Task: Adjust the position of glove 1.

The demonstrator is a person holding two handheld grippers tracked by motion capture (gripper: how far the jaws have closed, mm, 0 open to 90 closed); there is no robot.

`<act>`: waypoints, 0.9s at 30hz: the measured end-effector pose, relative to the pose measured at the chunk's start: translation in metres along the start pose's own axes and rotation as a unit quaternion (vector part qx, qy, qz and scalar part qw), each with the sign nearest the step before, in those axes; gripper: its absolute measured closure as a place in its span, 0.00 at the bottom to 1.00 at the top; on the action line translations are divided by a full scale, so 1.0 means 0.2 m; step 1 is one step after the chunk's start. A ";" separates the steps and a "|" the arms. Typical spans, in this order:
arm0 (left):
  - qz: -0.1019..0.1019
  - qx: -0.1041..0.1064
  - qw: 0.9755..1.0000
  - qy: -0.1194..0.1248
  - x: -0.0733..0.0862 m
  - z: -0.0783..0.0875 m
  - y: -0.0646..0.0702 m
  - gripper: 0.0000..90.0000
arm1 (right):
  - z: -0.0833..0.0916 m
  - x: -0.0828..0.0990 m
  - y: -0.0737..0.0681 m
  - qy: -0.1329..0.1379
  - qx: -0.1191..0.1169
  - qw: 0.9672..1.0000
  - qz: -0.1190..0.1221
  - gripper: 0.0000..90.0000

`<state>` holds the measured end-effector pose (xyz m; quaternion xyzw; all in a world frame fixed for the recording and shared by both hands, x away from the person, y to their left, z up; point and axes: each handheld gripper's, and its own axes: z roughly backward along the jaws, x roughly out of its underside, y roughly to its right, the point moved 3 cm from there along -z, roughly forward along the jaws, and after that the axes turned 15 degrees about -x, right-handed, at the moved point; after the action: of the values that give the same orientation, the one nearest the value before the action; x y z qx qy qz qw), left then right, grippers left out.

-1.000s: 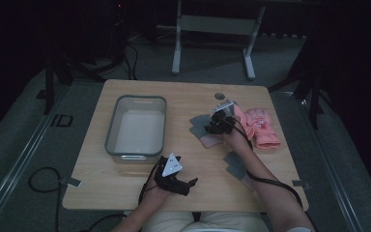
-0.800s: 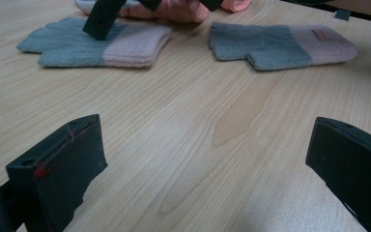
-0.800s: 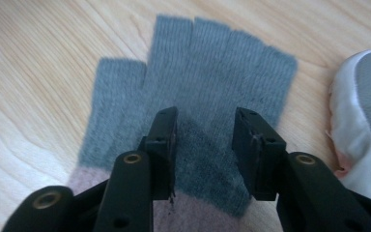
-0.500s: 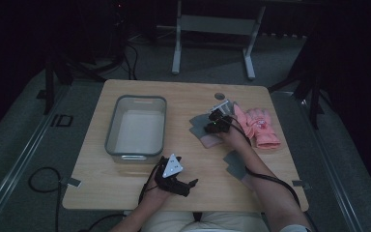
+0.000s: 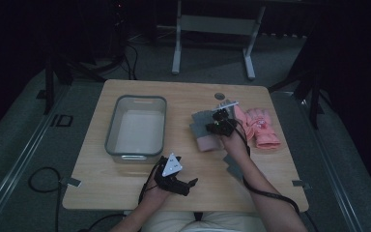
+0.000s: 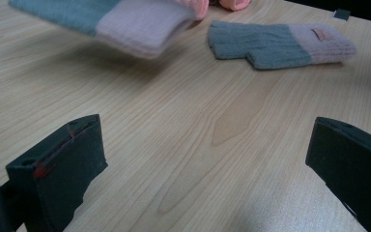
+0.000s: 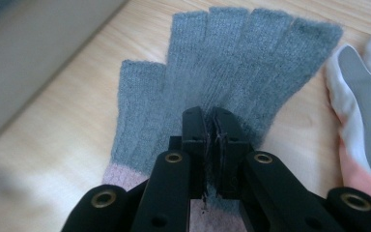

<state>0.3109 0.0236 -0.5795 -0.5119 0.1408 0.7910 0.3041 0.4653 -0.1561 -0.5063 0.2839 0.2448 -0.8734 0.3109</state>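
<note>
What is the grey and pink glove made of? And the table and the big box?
The grey glove looks like knitted wool or acrylic yarn: fuzzy, ribbed stitches, with a pink cuff. The table looks like light wood or wood-look laminate, with smooth grain lines. The box seems to be clear-grey plastic, with glossy see-through walls.

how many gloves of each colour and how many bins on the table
grey gloves with pink cuffs: 2, one pinched by the right gripper at, one flat at
pink gloves: looks like 2, overlapping, hard to separate
clear bin: 1
total: 5
</note>
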 end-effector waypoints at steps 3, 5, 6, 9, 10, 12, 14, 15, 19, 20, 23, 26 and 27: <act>-0.001 0.000 1.000 0.001 0.00 0.00 0.00 0.00 | 0.09 0.04 -0.09 0.018 0.009 1.000 -0.009 0.94; -0.001 0.002 1.000 -0.002 0.00 0.00 0.00 0.00 | 0.16 0.08 -0.15 0.035 0.007 0.999 -0.021 0.94; 0.000 0.002 1.000 -0.003 0.00 0.00 0.00 0.00 | 0.19 0.09 -0.17 0.048 0.006 0.998 -0.029 0.94; 0.003 0.003 1.000 -0.005 0.00 -0.01 0.00 0.00 | 0.24 0.15 -0.24 0.076 -0.001 0.996 -0.049 0.94; 0.005 0.003 1.000 -0.004 0.00 -0.01 0.00 0.00 | 0.24 0.18 -0.27 0.086 -0.001 0.995 -0.058 0.94; 0.006 0.002 1.000 -0.002 0.00 -0.01 0.00 0.00 | 0.22 0.23 -0.31 0.087 -0.002 0.994 -0.065 0.94; 0.002 0.002 1.000 -0.002 0.00 -0.01 0.00 0.00 | 0.18 0.27 -0.34 0.075 0.008 0.995 -0.062 0.94; 0.002 0.001 1.000 -0.002 0.00 -0.01 0.00 0.00 | 0.17 0.29 -0.34 0.069 0.006 0.995 -0.065 0.94; -0.005 -0.001 1.000 -0.003 0.00 0.00 0.00 0.00 | 0.09 0.34 -0.33 0.064 0.007 0.994 -0.083 0.94; -0.006 -0.002 1.000 -0.002 0.00 0.00 0.01 0.00 | 0.08 0.35 -0.32 0.062 0.009 0.994 -0.085 0.94; -0.005 -0.002 1.000 -0.002 0.00 0.00 0.01 0.00 | 0.02 0.37 -0.30 0.055 0.011 0.994 -0.098 0.94; -0.005 -0.001 1.000 -0.002 0.00 0.00 0.01 0.00 | -0.02 0.39 -0.28 0.055 0.013 0.992 -0.116 0.94; -0.005 -0.002 1.000 -0.002 0.00 0.00 0.01 0.00 | -0.04 0.39 -0.27 0.051 0.012 0.992 -0.119 0.94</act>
<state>0.3108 0.0223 -0.5797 -0.5118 0.1367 0.7905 0.3074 0.3796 -0.1457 -0.5492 0.3009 0.2820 -0.8913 0.1885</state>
